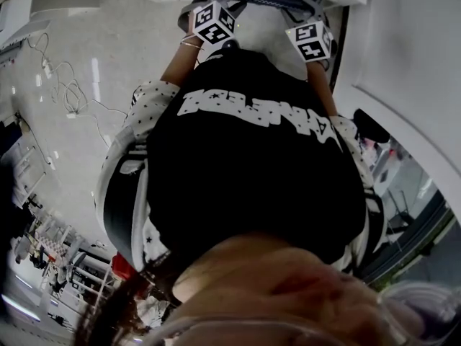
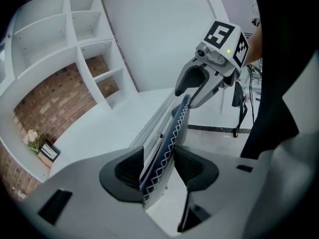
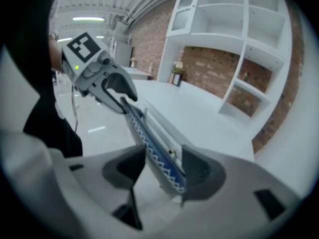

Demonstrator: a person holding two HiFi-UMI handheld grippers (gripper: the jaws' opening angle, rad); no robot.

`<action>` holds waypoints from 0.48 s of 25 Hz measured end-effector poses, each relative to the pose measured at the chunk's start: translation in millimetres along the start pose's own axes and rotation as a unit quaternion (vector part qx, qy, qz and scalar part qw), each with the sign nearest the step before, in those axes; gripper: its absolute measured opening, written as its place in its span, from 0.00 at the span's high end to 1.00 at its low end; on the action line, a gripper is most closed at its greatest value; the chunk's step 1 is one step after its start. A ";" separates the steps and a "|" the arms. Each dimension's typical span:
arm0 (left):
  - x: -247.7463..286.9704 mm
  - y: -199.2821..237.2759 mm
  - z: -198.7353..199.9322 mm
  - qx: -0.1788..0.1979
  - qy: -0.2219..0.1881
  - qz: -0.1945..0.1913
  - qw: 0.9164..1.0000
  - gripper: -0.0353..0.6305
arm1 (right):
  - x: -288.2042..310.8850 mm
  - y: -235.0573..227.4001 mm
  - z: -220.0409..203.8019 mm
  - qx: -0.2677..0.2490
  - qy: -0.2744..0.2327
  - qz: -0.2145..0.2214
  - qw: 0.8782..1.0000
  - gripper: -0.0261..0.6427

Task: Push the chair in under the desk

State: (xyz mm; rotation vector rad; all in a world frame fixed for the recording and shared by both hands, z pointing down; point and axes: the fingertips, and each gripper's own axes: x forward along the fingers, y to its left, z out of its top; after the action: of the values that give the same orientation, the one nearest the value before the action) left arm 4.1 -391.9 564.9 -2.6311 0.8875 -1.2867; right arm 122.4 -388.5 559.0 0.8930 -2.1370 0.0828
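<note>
The chair back (image 2: 167, 148), its blue stitched top edge, runs between the spread jaws of the left gripper (image 2: 160, 169) and, at 1 o'clock, the right gripper (image 2: 190, 94); neither clamps it. The white desk (image 2: 94, 133) lies just beside at 10 o'clock, with shelves (image 2: 92, 54) at 11. Bare floor (image 2: 219, 143) opens at 3 o'clock.

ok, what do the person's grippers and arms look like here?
Left gripper and right gripper: light grey moulded bodies, two broad jaws lined with black ribbed pads. Each carries a white cube with black square markers and a small green light. White sleeves with dark dots, black top with white lettering, thin bracelets on the left wrist.
</note>
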 end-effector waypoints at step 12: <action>-62.6 29.5 71.6 -0.102 -0.172 0.038 0.979 0.82 | -48.5 -25.0 62.3 0.168 -0.165 0.010 0.972 0.69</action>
State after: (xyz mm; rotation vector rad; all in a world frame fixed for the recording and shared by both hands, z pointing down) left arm 13.8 -395.5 465.8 -2.8162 1.0946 -0.7223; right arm 118.1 -400.7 477.2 1.1441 -2.4875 0.3369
